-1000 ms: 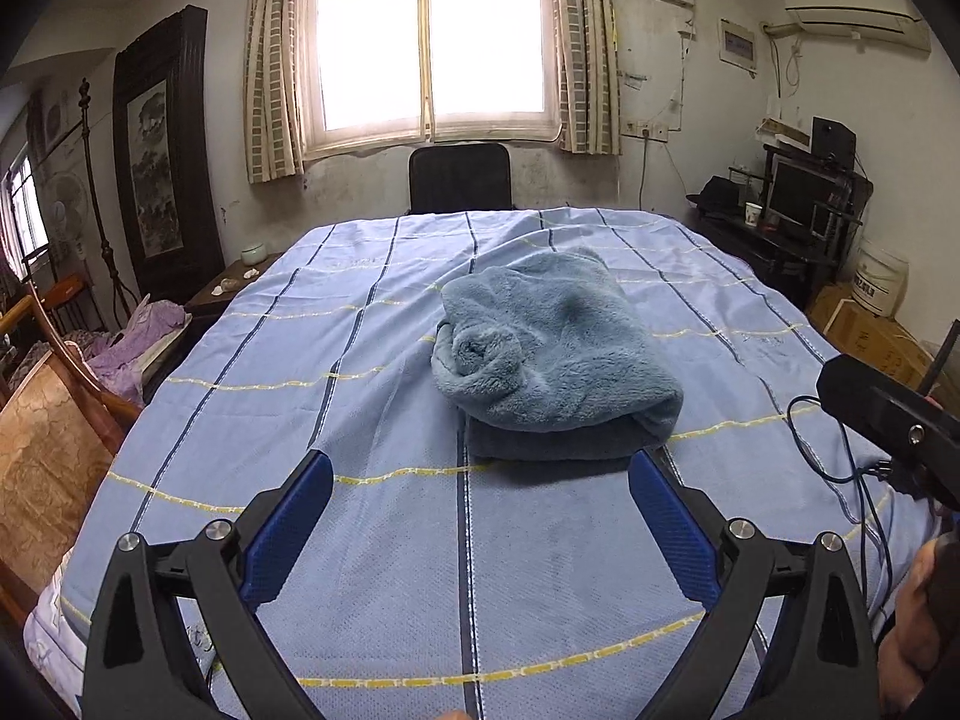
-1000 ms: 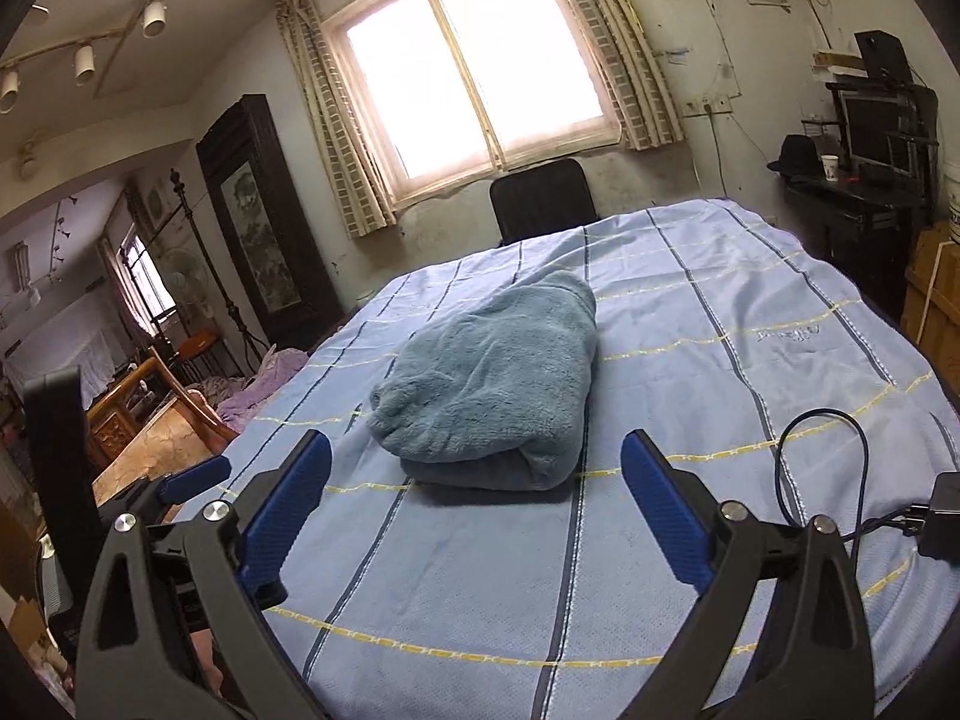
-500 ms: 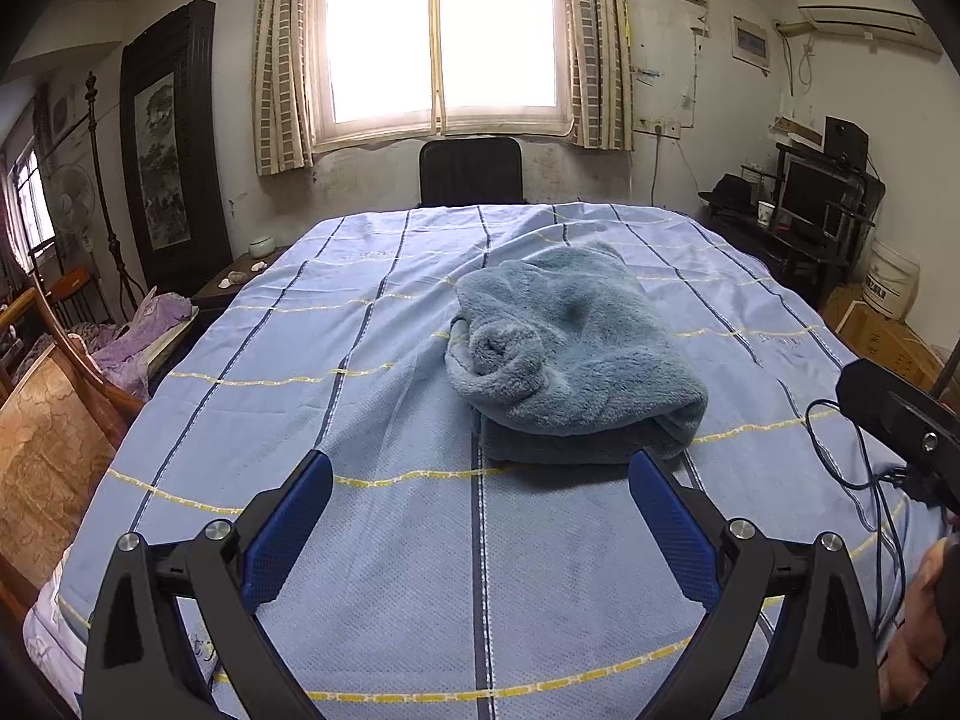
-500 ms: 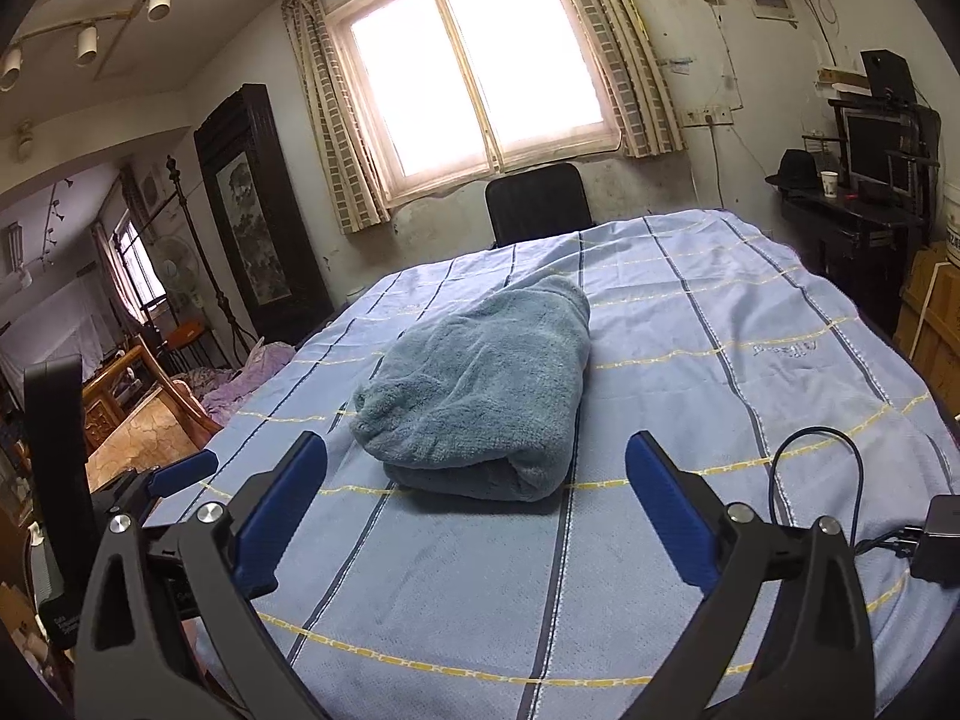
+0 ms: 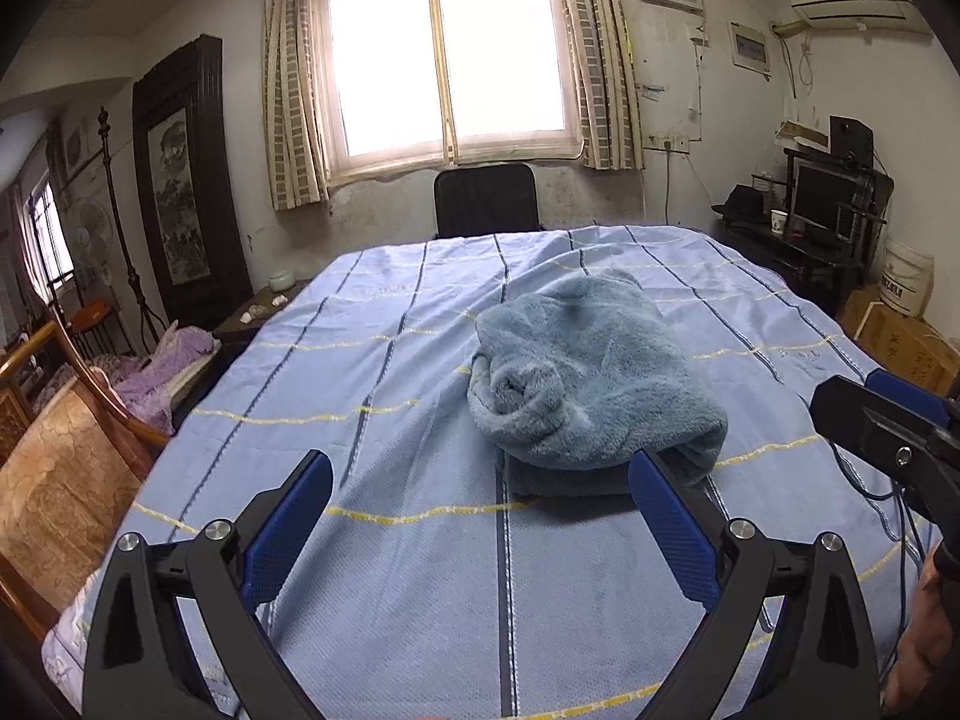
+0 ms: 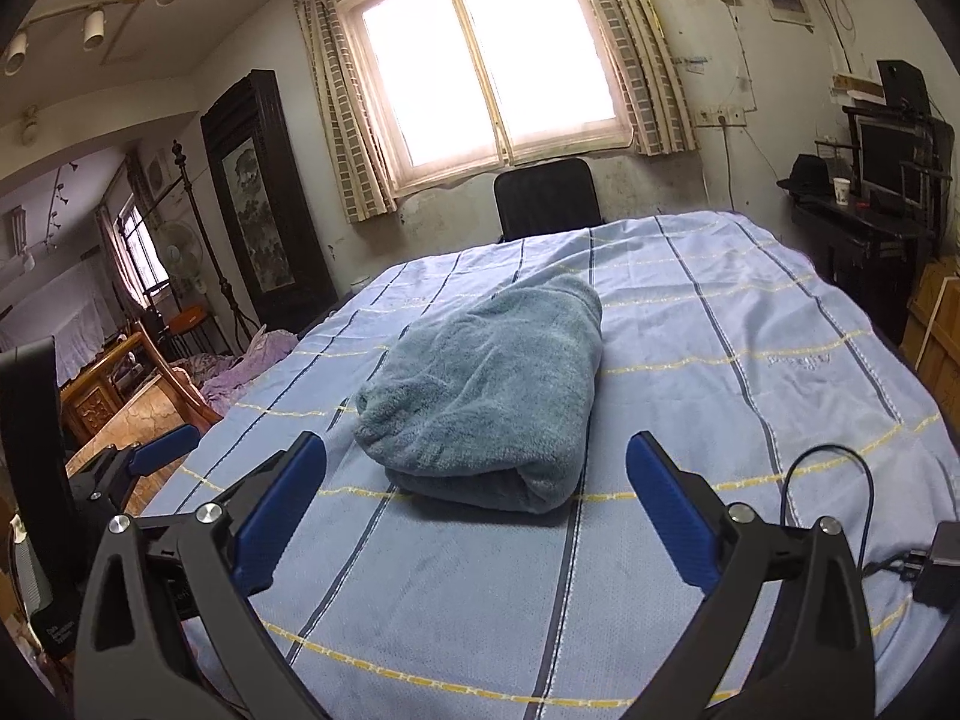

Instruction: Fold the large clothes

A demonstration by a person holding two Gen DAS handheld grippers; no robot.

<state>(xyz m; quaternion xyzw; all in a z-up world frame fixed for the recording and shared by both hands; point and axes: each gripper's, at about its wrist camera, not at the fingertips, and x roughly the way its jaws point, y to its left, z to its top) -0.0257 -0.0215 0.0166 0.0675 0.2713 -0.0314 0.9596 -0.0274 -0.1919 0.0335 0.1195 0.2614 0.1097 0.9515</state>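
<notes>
Fingers (image 5: 300,498) spread, folded garment (image 5: 588,384) lying ahead.

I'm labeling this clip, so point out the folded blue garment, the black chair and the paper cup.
folded blue garment (image 6: 486,384): right wrist view, middle of top layer.
black chair (image 5: 486,201): left wrist view, backrest centre.
paper cup (image 6: 842,190): right wrist view, cup side.

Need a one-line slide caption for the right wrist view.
Open right gripper hovers before a folded blue fleece garment on the striped bedspread.

Lower folded layers of the fleece garment (image 5: 591,384) hidden beneath its top fold.
</notes>
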